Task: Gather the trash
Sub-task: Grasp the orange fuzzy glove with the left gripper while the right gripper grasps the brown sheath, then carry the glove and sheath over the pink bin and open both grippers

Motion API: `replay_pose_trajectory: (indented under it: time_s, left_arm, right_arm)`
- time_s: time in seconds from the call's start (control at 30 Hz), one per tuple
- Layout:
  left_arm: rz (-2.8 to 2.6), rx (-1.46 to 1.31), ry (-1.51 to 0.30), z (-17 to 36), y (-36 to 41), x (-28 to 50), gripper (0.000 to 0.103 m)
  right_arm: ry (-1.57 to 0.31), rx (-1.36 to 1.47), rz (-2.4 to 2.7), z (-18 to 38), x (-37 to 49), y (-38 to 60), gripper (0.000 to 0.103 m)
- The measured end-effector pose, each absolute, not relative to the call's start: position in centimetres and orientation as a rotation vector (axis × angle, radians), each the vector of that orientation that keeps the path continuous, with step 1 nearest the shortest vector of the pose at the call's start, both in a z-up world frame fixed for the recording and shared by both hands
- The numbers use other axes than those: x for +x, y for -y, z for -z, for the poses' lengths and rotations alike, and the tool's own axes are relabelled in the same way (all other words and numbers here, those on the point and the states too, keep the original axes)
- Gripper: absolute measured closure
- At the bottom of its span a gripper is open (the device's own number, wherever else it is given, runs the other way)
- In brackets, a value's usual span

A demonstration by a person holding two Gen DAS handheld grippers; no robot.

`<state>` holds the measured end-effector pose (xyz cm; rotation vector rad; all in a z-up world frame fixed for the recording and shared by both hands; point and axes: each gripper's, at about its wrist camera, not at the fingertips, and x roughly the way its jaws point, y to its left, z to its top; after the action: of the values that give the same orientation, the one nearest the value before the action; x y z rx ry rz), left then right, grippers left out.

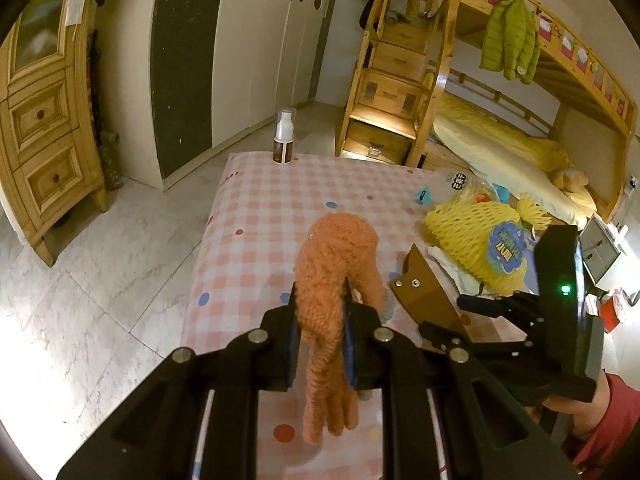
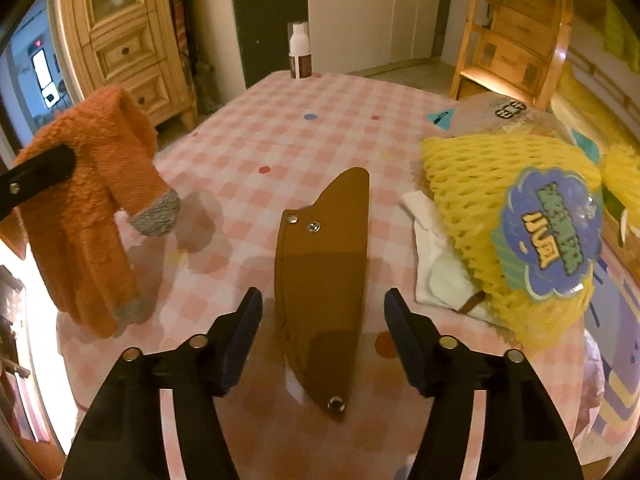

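Observation:
A fuzzy orange glove (image 1: 336,248) with grey fingertips hangs above the pink checked tablecloth (image 1: 256,208), and my left gripper (image 1: 320,300) is shut on its middle. In the right wrist view the glove (image 2: 92,184) dangles at the left with one left finger (image 2: 36,176) across it. A brown leather sheath (image 2: 324,264) with metal snaps lies flat on the cloth. My right gripper (image 2: 322,300) stands open just above it, one pad on each side of the sheath and neither pad touching it.
A yellow foam net (image 2: 500,208) with a blue sticker lies to the right on white paper (image 2: 436,272) and a printed plastic bag (image 2: 500,112). A pump bottle (image 2: 300,54) stands at the table's far edge. A red-sleeved hand (image 1: 608,420) holds the right gripper.

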<state>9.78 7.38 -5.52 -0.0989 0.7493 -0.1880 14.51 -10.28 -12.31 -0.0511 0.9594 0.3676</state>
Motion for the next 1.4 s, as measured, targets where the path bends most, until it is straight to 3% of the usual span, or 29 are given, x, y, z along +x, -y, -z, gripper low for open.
replay_pose_trajectory:
  time_s: [0.37,0.7,1.1,1.4]
  left_arm:
    - [0.186,-0.105,-0.758,5.7,-7.4,9.3,0.088]
    - [0.232,-0.067,-0.714,4.0,-5.0,7.8,0.088]
    - [0.425,0.051,-0.684,2.5,4.4,5.6,0.088]
    - [0.633,0.161,-0.676,3.4,15.7,5.6,0.088]
  right_arm:
    - [-0.962,-0.046,-0.393,12.3,14.8,9.8,0.055]
    - [-0.79,0.1,-0.396,5.7,9.5,15.1,0.055]
    - [-0.738,0.21,-0.264,5.0,5.0,22.7,0.055]
    - [-0.727,0.286,-0.074,6.3,1.3,31.2,0.054]
